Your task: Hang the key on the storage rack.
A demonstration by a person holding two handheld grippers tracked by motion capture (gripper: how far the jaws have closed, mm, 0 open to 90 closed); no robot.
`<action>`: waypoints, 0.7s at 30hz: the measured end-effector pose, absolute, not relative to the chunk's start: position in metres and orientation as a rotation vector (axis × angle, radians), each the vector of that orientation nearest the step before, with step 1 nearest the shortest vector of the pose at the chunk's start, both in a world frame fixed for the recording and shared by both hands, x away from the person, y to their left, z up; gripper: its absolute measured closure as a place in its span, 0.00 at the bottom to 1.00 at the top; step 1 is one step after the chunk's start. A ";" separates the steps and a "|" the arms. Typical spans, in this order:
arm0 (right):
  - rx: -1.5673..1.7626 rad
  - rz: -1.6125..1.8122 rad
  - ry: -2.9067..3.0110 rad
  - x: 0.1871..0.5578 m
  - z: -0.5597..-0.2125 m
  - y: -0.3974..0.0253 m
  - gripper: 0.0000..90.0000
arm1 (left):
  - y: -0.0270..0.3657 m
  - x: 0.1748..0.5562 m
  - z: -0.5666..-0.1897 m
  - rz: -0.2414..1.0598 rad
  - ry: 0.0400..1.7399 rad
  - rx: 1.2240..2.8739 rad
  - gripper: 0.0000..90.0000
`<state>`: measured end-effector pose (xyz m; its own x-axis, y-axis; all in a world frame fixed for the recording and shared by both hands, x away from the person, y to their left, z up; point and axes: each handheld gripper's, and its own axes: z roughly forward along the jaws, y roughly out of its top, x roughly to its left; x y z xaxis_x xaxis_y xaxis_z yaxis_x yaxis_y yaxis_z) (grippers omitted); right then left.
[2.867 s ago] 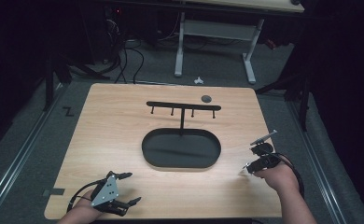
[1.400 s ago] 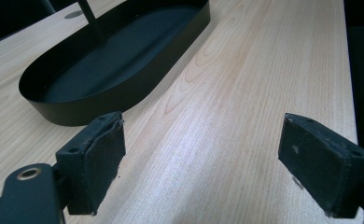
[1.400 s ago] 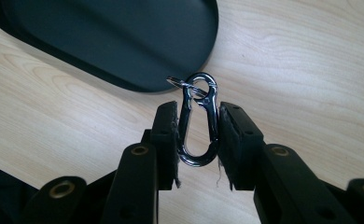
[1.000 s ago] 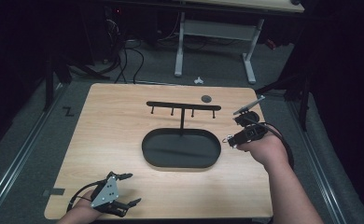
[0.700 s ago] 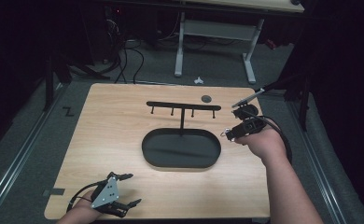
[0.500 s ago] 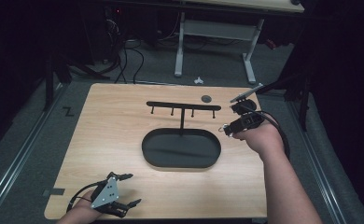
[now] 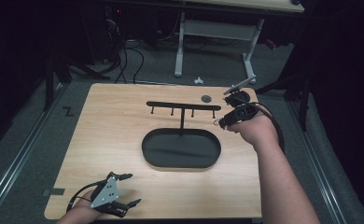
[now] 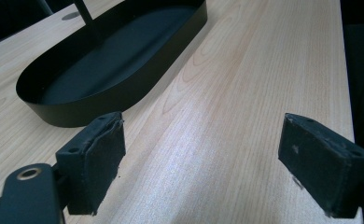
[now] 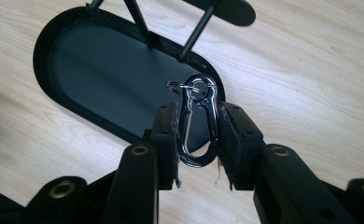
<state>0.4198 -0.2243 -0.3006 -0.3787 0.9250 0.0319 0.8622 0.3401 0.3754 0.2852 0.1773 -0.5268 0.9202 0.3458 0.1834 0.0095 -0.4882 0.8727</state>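
Observation:
A black stand with an oval tray (image 7: 181, 163) and a crossbar (image 7: 182, 105) carrying several pegs sits mid-table. My right gripper (image 7: 222, 121) hovers just off the crossbar's right end, shut on a shiny metal carabiner (image 9: 197, 121) with a small ring at its top. In the right gripper view the carabiner stands upright between the pads (image 9: 167, 135), above the tray's rim (image 9: 124, 130) and below a peg (image 9: 192, 37). Near the table's front left edge my left gripper (image 7: 129, 190) is open, nothing between its pads (image 8: 96, 154), facing the tray (image 8: 105, 70).
A small dark round disc (image 7: 206, 98) lies on the wooden table (image 7: 110, 121) behind the crossbar. A white-legged desk (image 7: 217, 32) and cables stand on the floor beyond the far edge. A small white object (image 7: 198, 80) lies on the floor there.
My right gripper has carried the carabiner from the table's right front edge up and leftward to the crossbar's right end. The left gripper has stayed put.

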 end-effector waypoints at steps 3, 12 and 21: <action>1.626 0.491 2.413 0.424 -0.299 -0.221 0.77 | 0.177 0.285 -0.527 0.413 0.254 2.049 0.17; 1.643 0.486 2.395 0.436 -0.298 -0.219 0.77 | 0.177 0.285 -0.527 0.411 0.251 2.049 0.17; 1.708 0.504 2.346 0.449 -0.309 -0.226 0.76 | 0.178 0.285 -0.527 0.409 0.249 2.049 0.17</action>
<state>0.4486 -0.2264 -0.3087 -0.3145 0.9484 0.0409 0.8815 0.2758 0.3832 0.2851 0.1775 -0.5269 0.9219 0.3410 0.1840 0.0059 -0.4871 0.8733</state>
